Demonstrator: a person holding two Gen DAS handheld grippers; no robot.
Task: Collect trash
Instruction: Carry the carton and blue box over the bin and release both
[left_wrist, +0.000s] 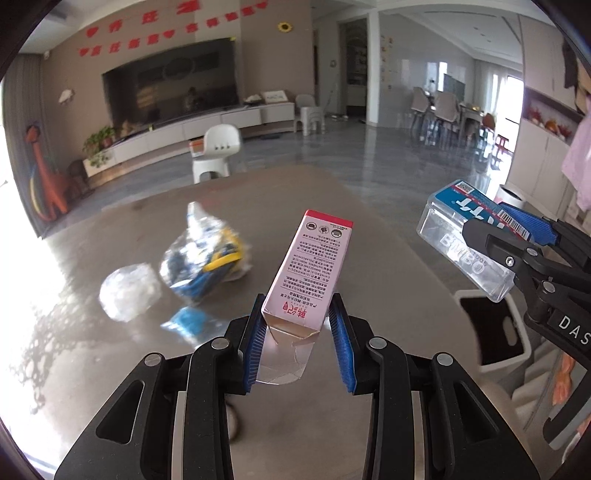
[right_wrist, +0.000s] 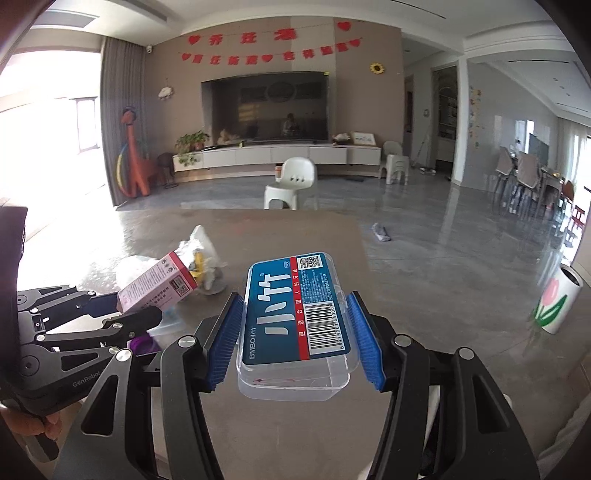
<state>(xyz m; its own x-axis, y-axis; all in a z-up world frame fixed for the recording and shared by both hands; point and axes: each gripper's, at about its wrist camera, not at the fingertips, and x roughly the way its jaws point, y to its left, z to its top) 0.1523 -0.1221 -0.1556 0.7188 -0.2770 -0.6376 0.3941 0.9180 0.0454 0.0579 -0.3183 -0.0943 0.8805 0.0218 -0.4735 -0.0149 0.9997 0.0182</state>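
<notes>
My left gripper (left_wrist: 297, 317) is shut on a pink and white carton (left_wrist: 308, 273) with an open torn end, held above the grey table (left_wrist: 332, 206). It also shows in the right wrist view (right_wrist: 155, 286). My right gripper (right_wrist: 295, 332) is shut on a clear plastic box with a blue label (right_wrist: 295, 317), held above the table; it shows at the right in the left wrist view (left_wrist: 465, 236). On the table lie a crumpled blue and yellow wrapper (left_wrist: 207, 258), a clear plastic wad (left_wrist: 129, 291) and a blue scrap (left_wrist: 188, 321).
A white bin with a dark opening (left_wrist: 491, 325) stands beside the table's right edge, under the right gripper. A white stool (right_wrist: 291, 181) stands beyond the table. A white vase with a tulip print (right_wrist: 557, 302) stands on the floor at right.
</notes>
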